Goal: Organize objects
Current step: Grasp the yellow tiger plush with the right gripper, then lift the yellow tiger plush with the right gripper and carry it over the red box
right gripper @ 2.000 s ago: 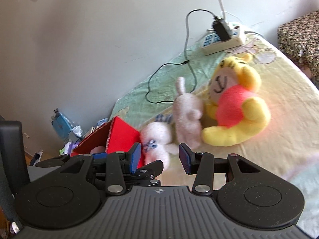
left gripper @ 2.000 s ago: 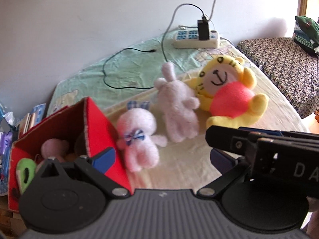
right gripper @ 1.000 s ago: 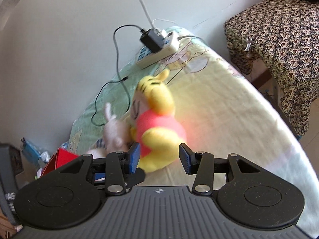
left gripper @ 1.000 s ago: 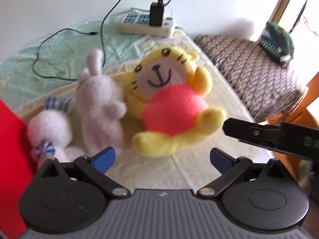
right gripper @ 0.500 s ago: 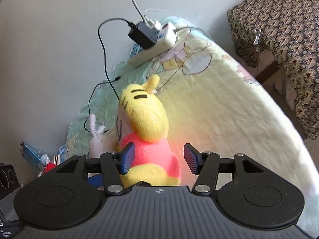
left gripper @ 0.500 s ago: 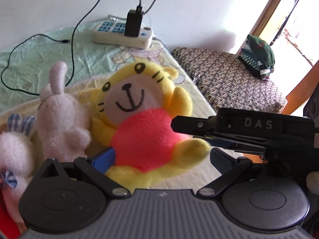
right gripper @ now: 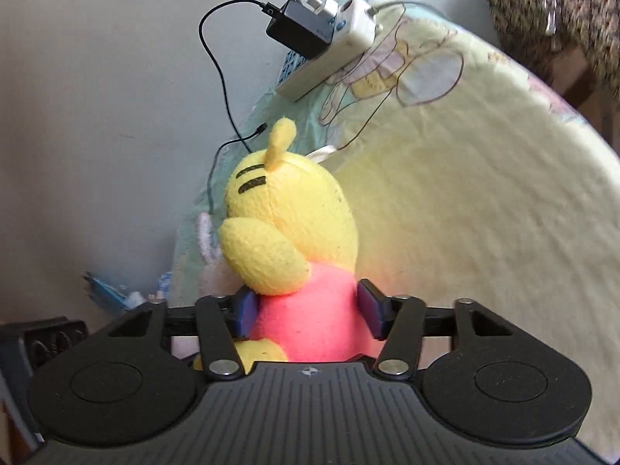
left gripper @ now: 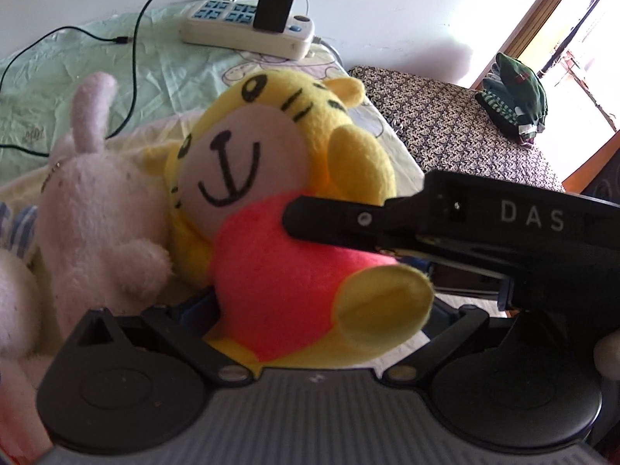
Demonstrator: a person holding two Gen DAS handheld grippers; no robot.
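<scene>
A yellow tiger plush with a pink belly lies on the bed sheet. In the right wrist view I look at its back. My right gripper is open and straddles the pink body, a blue pad close against each side. From the left wrist view, a right gripper finger crosses the belly. My left gripper is open wide, with the plush's lower body between its fingers and the left pad mostly hidden. A pale pink rabbit plush leans against the tiger's left side.
A white plush shows at the left edge. A power strip with a black charger and a loose cable lies by the wall. To the right, beyond the bed's edge, stands a patterned bench with green clothes.
Both grippers have closed in on the tiger plush, which now fills both views. The red box has left the left wrist view. The right gripper's pads now flank the pink body.
</scene>
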